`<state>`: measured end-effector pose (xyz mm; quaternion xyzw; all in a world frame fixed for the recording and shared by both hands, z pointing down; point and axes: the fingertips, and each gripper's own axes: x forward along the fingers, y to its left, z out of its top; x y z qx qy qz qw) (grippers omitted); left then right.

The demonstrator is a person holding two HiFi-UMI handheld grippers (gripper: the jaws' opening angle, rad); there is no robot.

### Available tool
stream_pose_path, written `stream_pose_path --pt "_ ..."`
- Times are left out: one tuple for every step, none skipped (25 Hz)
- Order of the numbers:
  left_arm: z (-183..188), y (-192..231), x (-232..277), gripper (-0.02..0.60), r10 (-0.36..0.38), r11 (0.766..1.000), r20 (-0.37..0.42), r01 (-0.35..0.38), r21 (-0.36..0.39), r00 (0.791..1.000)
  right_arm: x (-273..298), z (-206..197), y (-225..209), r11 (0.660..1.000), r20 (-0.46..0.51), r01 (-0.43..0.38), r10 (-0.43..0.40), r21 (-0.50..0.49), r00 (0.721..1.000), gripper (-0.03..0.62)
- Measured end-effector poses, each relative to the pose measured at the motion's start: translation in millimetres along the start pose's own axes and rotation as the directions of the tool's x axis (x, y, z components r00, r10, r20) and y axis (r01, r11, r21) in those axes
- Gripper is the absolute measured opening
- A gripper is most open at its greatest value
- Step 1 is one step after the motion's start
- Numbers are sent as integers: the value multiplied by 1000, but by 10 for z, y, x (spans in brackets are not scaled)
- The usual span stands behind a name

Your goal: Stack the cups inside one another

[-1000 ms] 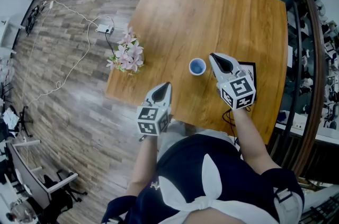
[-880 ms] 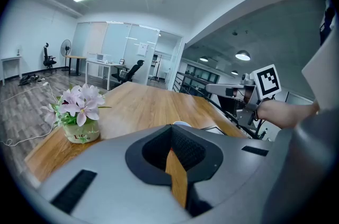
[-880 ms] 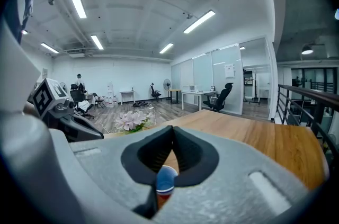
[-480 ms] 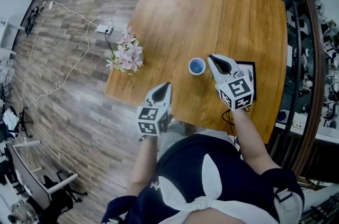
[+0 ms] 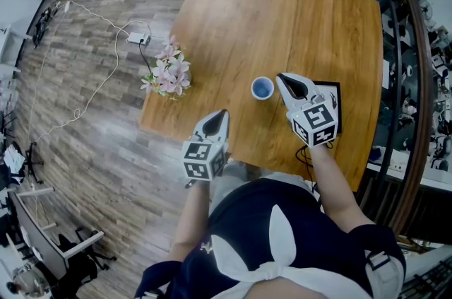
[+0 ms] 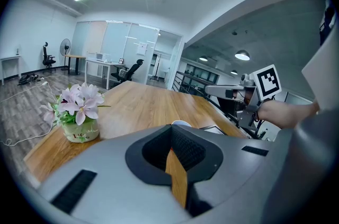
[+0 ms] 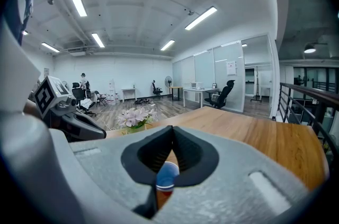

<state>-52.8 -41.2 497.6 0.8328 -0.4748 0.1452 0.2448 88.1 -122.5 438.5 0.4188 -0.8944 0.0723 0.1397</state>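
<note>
Nothing is shifting since a second ago: by the bench [image 5: 282,22] I am holding the left hand-held gripper [image 5: 221,114] and right hand-held gripper [image 5: 283,79] closed and empty, likely because only one blue cup [image 5: 262,88] is standing there, just beside the right tip.

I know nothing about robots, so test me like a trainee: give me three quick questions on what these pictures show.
1. True or false: the right gripper is gripping the blue cup.
2. Multiple choice: in the head view, the pot of flowers stands A) at the left edge of the table, B) at its centre, C) at its far edge.
3. Short answer: which gripper is nearer the cup?

Key: 1 false, the cup stands free on the table; 2 A; 3 the right one.
</note>
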Motion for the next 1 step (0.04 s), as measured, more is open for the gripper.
stream_pose_path --pt "-2 4 7 17 0 1000 -1 0 0 1000 6 -6 -3 1000 -1 -1 1 1 1000 -3"
